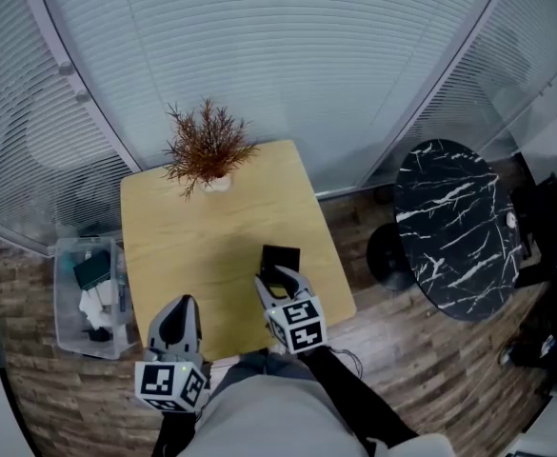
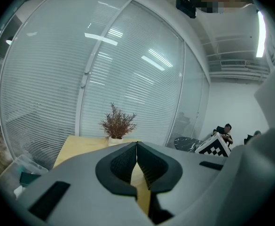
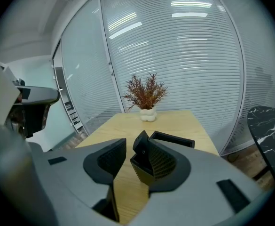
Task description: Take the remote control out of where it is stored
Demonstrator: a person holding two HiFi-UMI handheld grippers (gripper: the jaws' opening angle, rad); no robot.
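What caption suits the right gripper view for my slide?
Right gripper, jaws apart around a small black box on the wooden table, dried plant behind.

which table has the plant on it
The square wooden table: the potted plant stands at its far edge. The round black marble table has none.

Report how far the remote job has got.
Done: right gripper is at the black box. In hand: its jaws stand apart around the box, where a dark piece, likely the remote, pokes up. To do: grip it, lift it out. Left gripper shut.
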